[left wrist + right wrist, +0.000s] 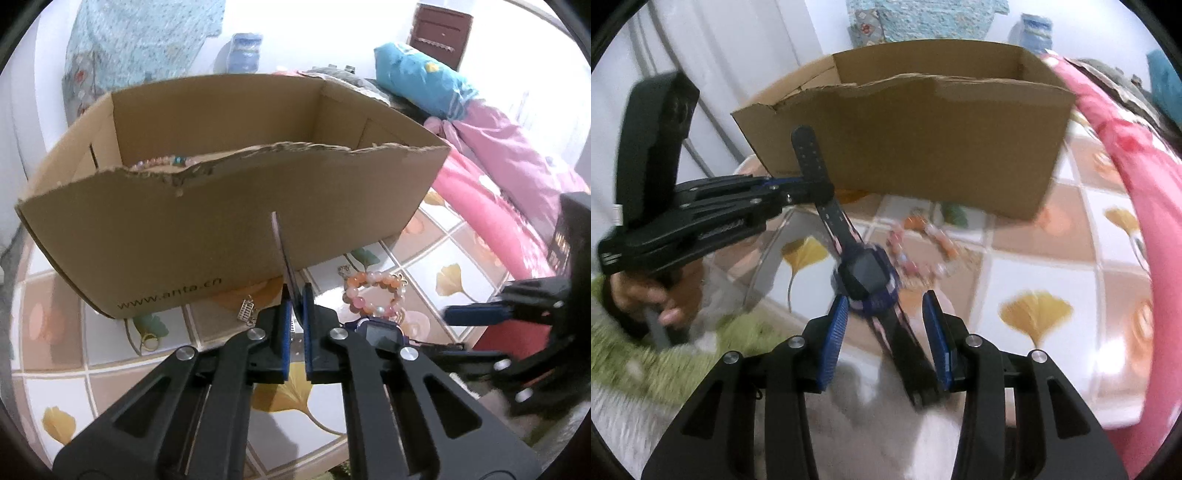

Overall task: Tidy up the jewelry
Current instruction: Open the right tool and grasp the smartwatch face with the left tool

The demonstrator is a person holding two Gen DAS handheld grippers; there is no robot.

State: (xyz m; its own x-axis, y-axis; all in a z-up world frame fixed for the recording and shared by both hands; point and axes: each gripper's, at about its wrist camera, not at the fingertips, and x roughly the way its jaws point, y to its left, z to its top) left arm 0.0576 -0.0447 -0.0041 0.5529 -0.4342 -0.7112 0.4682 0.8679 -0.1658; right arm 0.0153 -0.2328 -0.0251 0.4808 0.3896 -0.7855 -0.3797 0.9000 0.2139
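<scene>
- Watch [866, 273], dark blue with a square face, hangs off the table; the left gripper [295, 295] is clenched on one strap end.
- Strap runs up past those jaws towards the cardboard box [221, 221]; the other end drops between the right gripper [886, 314] pads, which stand apart, not touching it.
- Beaded bracelet [373, 291] lies on the tiled tablecloth [443, 266] just right of the left jaws, in front of the box.
- Small gold charm [248, 309] lies just left of them.
- Pink bedding [498, 177] lies to the right.

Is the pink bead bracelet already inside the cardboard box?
No: the pink bead bracelet lies on the tiled tabletop in front of the cardboard box, outside it.
</scene>
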